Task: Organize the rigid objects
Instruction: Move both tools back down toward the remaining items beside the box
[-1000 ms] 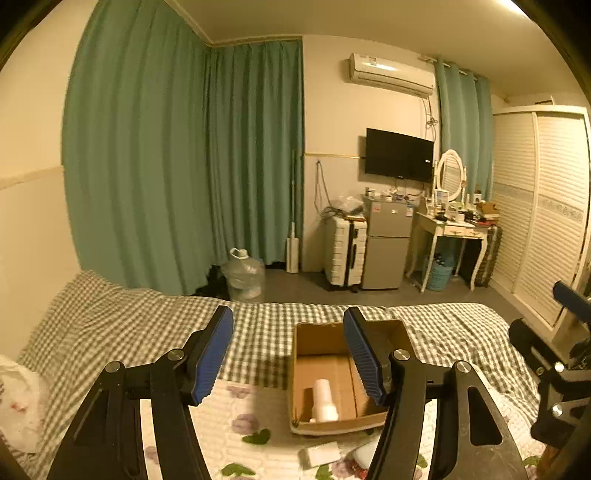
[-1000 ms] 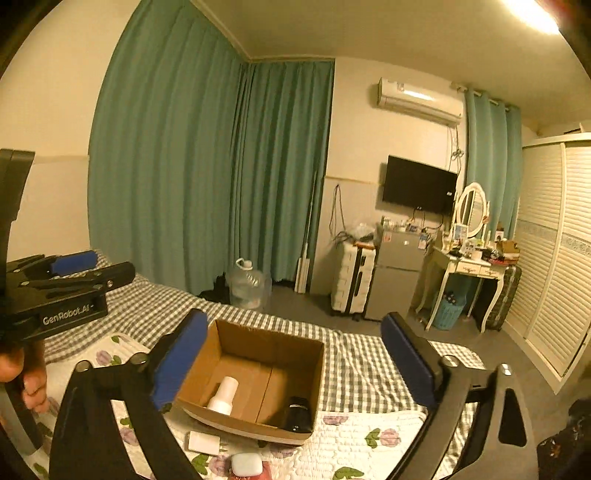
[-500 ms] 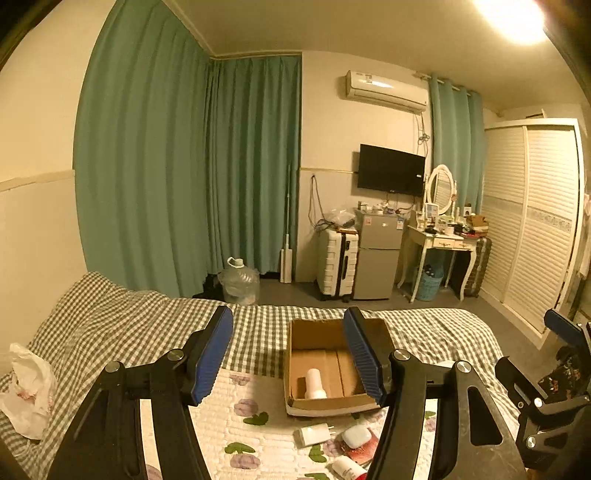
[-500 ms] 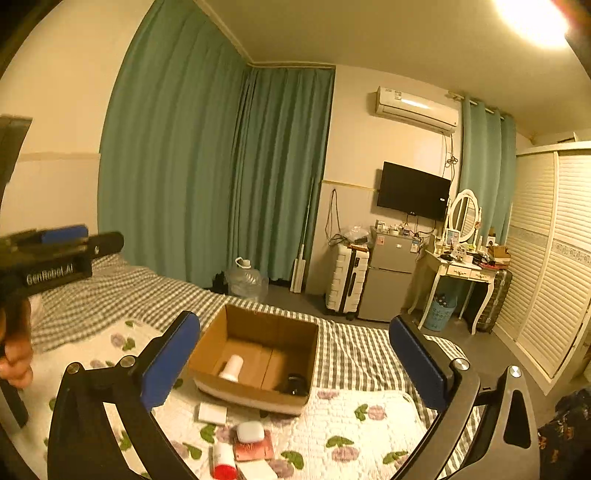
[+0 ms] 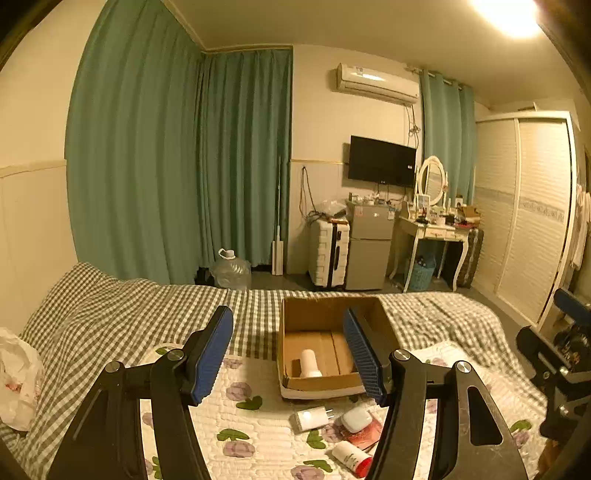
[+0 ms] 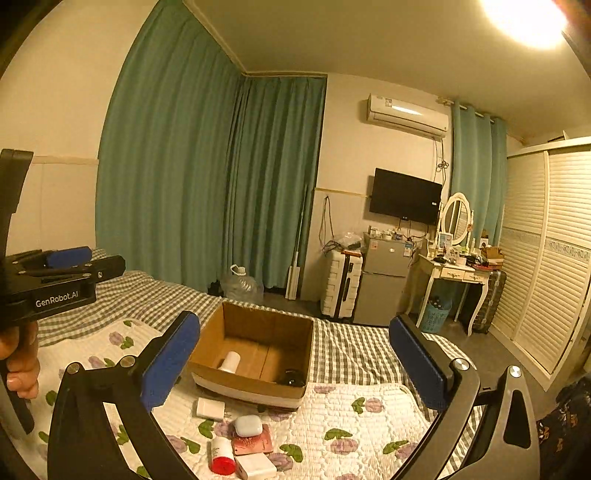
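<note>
Bedroom under warm ceiling light [image 5: 511,14]. Landmark: wall-mounted television [image 5: 382,160] on the cream far wall. Above it, a white air conditioner [image 5: 376,83]. Left of it, full-length green curtains [image 5: 184,166] wrap the corner; a narrower green curtain [image 5: 448,136] hangs to its right. Below it stand a white suitcase [image 5: 328,253], a small grey fridge [image 5: 370,247] and a white dressing table [image 5: 432,236] with an oval mirror [image 5: 431,181]. Further right, a louvred white wardrobe [image 5: 532,214]. Grey floor [image 5: 280,278] holds a clear water jug [image 5: 231,271]. Nearest, a bed [image 5: 122,306] with checked cover and floral quilt [image 5: 266,435].
</note>
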